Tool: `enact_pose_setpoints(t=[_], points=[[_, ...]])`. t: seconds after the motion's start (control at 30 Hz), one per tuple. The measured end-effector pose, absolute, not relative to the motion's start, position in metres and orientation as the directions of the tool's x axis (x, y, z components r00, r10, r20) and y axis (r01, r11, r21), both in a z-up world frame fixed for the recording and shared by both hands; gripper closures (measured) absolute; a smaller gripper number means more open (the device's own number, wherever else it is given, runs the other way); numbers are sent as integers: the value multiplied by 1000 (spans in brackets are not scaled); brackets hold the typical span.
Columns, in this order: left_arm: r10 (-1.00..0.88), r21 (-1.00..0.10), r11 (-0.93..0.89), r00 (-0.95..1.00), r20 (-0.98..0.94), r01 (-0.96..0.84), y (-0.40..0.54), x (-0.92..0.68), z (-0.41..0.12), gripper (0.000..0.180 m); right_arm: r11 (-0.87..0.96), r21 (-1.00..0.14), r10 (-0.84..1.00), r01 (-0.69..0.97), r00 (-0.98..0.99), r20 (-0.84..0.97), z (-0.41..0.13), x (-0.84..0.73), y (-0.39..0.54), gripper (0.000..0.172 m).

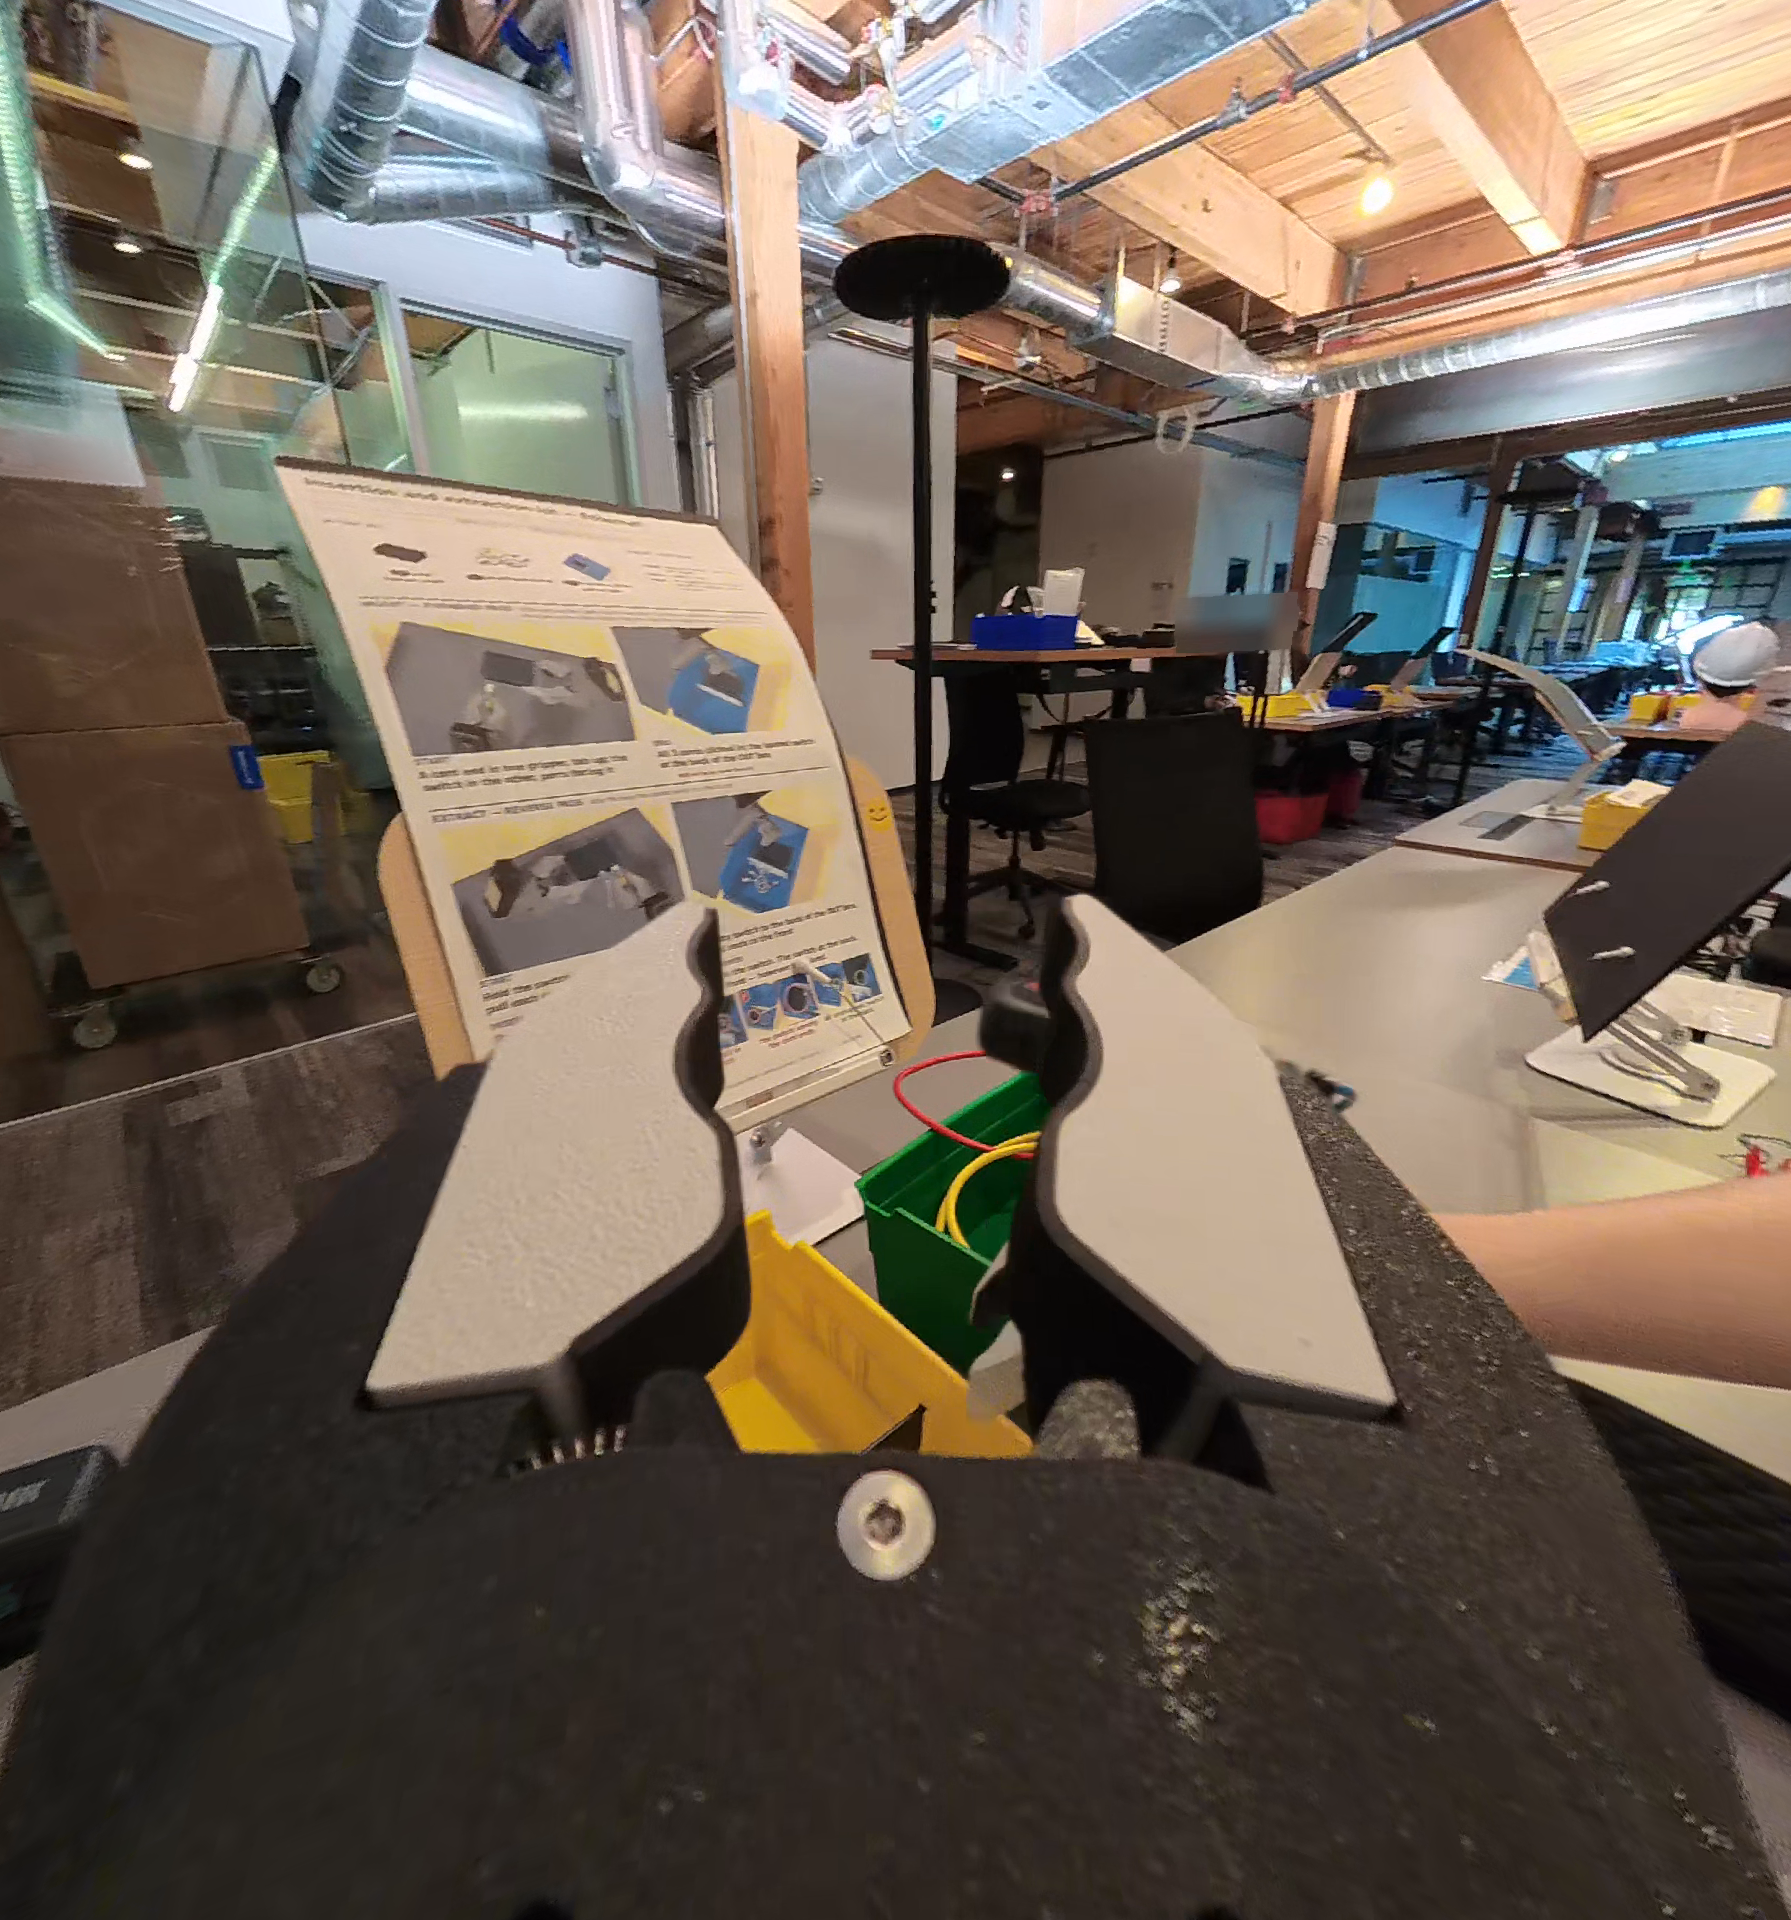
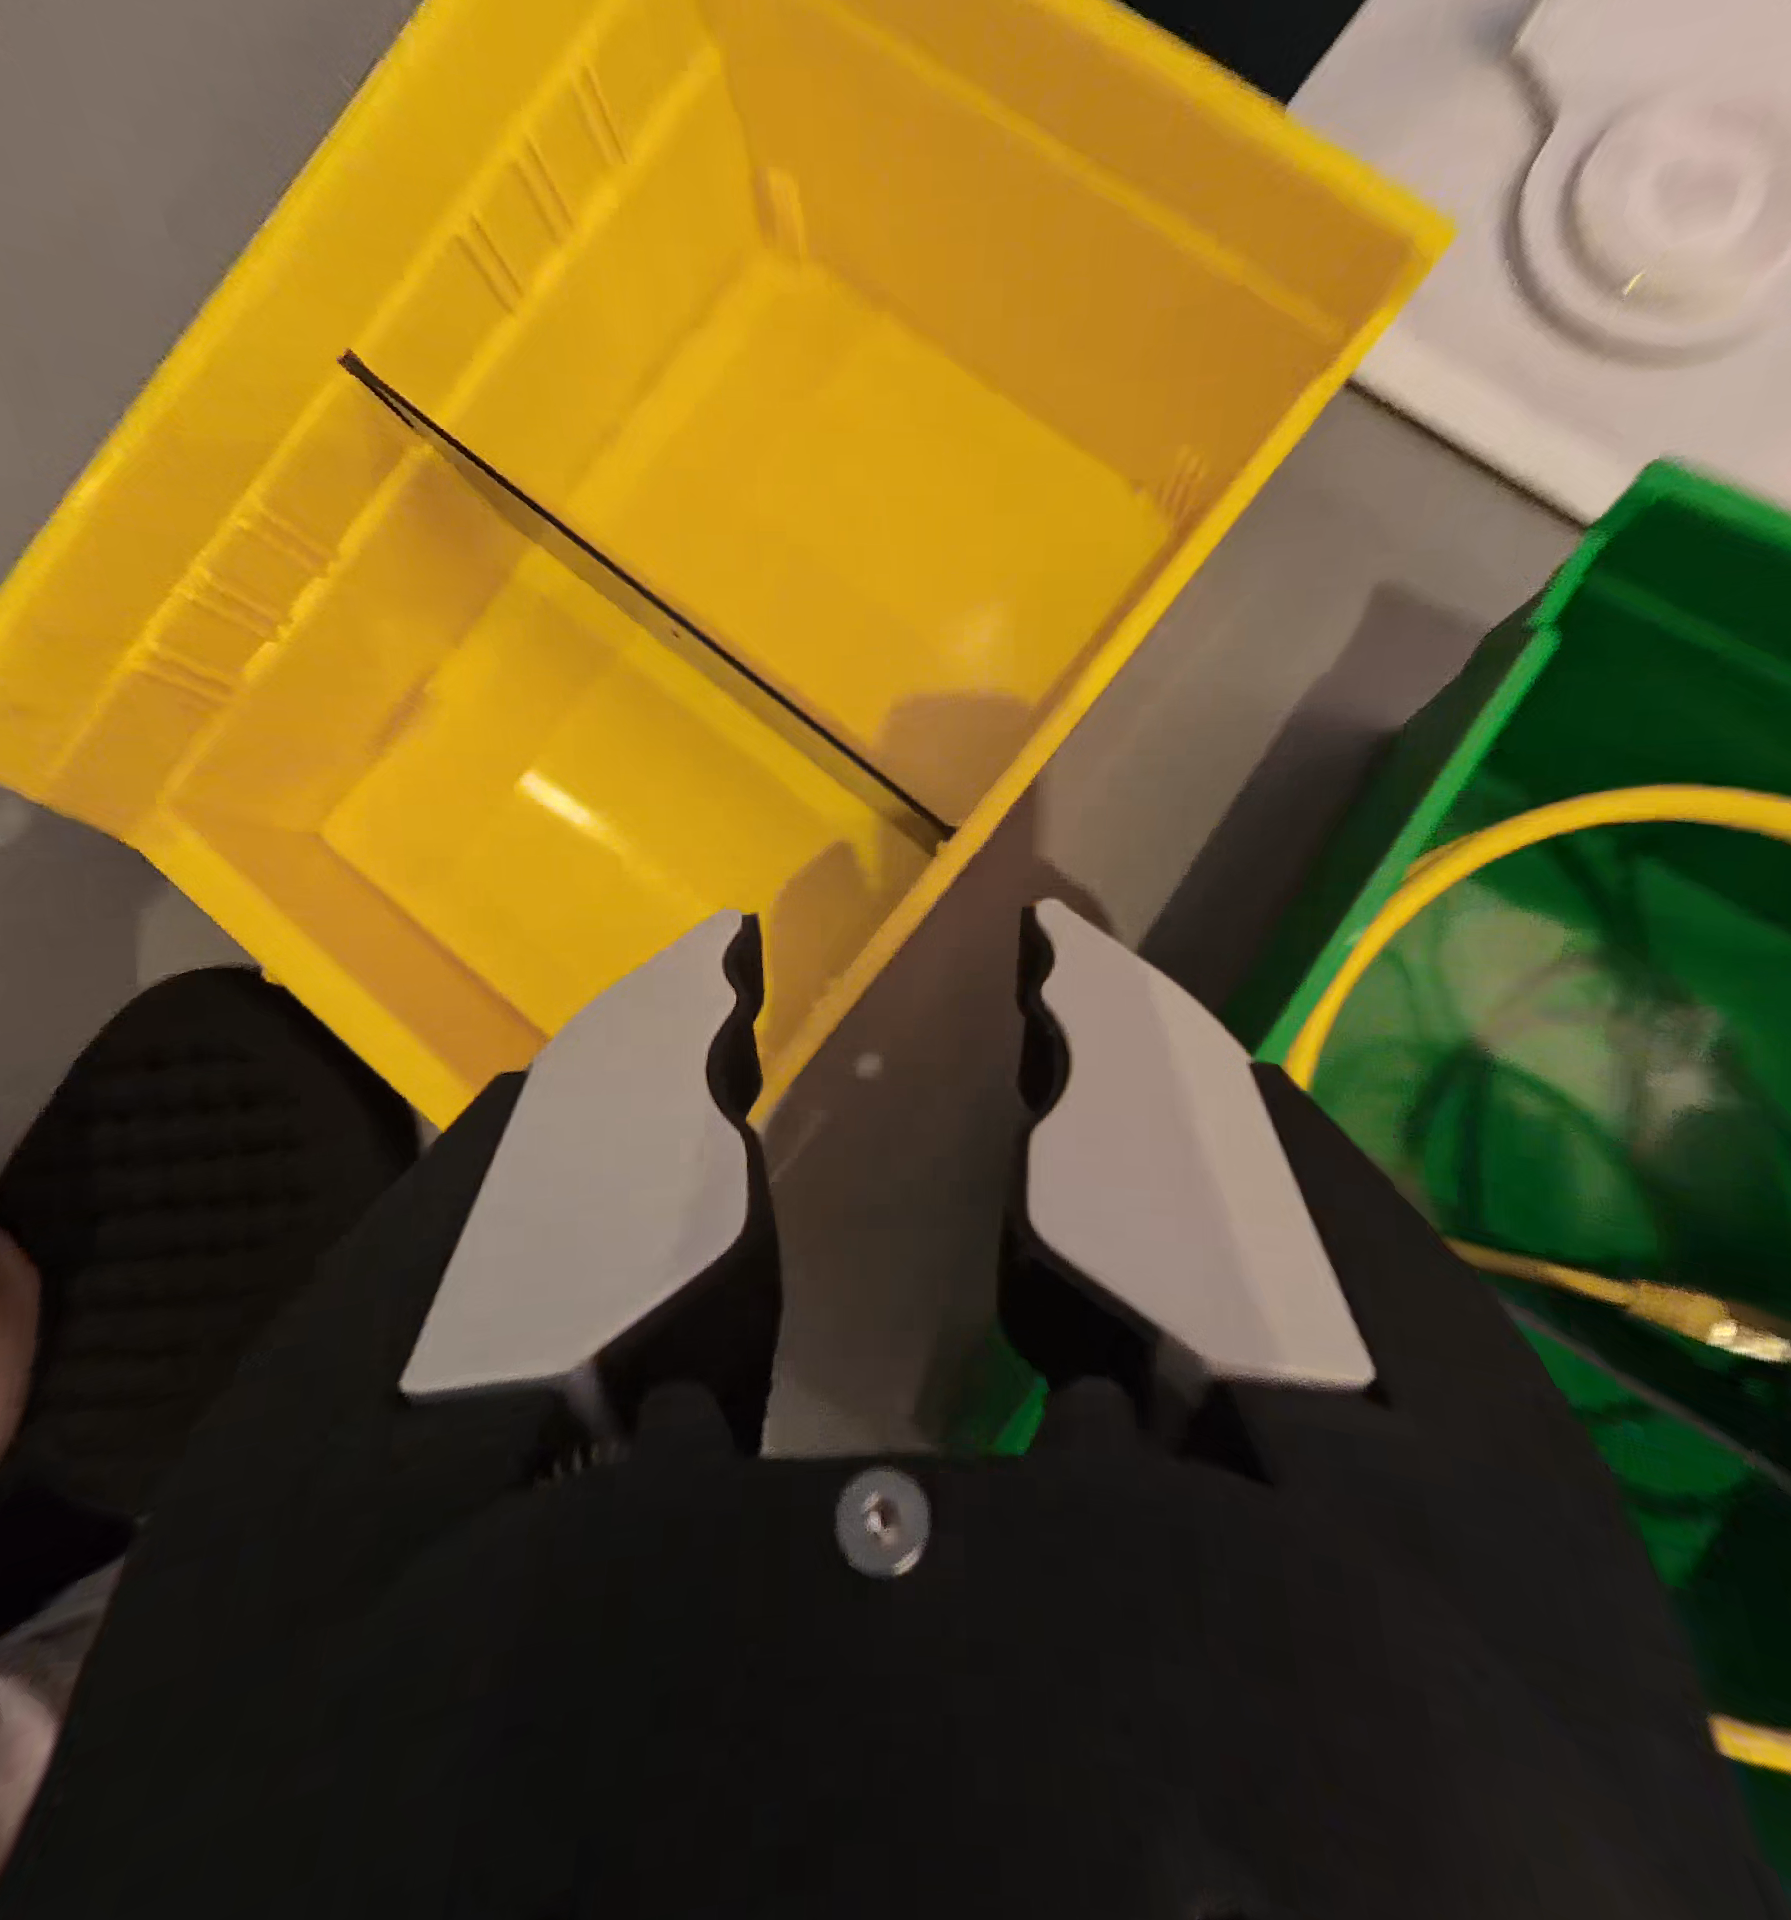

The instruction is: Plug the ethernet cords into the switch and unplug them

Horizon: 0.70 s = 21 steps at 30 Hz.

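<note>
Both grippers spread apart with nothing between the pads. Left gripper [image 1: 875, 997] raised and aimed off past the bins at a propped-up instruction sheet [image 1: 600, 769], probably parked out of the way. Right gripper [image 2: 886, 997] pointed down, hovering over the near corner of the yellow bin [image 2: 1130, 727], straddling its rim and the strip of grey counter [image 2: 1286, 665] beside it.

Yellow bin looks bare apart from a thin black divider [image 2: 642, 603] across it. No switch visible anywhere, so can't say where that sits. Cords all over in the green bin [image 2: 1556, 727] right of the yellow bin: a yellow cord [image 2: 1390, 894] looping inside, a red cord [image 1: 932, 1070] arching over its far rim. Guessing the bins keep cords sorted between passes.

Writing: printed text and photos on the sheet, too blurry to matter; part of a label on a dark box [image 1: 8, 1507] left of the yellow bin, cut off.
</note>
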<state>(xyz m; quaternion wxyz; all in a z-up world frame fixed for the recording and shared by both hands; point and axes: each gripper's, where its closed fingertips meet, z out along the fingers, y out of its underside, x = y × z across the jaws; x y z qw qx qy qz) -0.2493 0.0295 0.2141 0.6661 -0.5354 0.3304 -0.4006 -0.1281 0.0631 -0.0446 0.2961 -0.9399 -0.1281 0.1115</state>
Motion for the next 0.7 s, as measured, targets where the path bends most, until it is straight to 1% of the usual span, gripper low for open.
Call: enact_pose_setpoints(t=[0.1, 0.2, 0.3, 0.37, 0.5, 0.6, 0.63, 0.7], points=[[-900, -978, 111, 435, -23, 178, 21, -244, 216, 122, -857, -509, 226, 84, 948, -225, -57, -141, 64, 124], [-910, -982, 113, 413, -41, 151, 13, -238, 214, 123, -902, -427, 159, 60, 967, -200, -78, -140, 66, 127], [-919, -987, 107, 390, -52, 121, 7, -233, 211, 122, -946, -322, 120, 37, 963, -240, -104, -148, 63, 137], [-926, -990, 103, 372, -60, 96, 4, -231, 209, 122, -959, -278, 112, 51, 972, -207, -117, -146, 65, 139], [-930, -995, 85, 362, -61, 48, 5, -228, 202, 122, -976, -204, 111, 80, 983, -148, -122, -137, 71, 148], [-924, -995, 92, 375, -76, 24, 7, -228, 199, 123, -992, -73, 111, 105, 990, -84, -123, -125, 66, 155], [-920, -995, 94, 384, -81, 15, 8, -227, 198, 123, -995, -15, 100, 99, 991, -92, -123, -123, 61, 159], [-913, -995, 100, 398, -96, -10, 10, -226, 194, 124, -998, 16, 62, 65, 986, -152, -122, -127, 58, 164]])
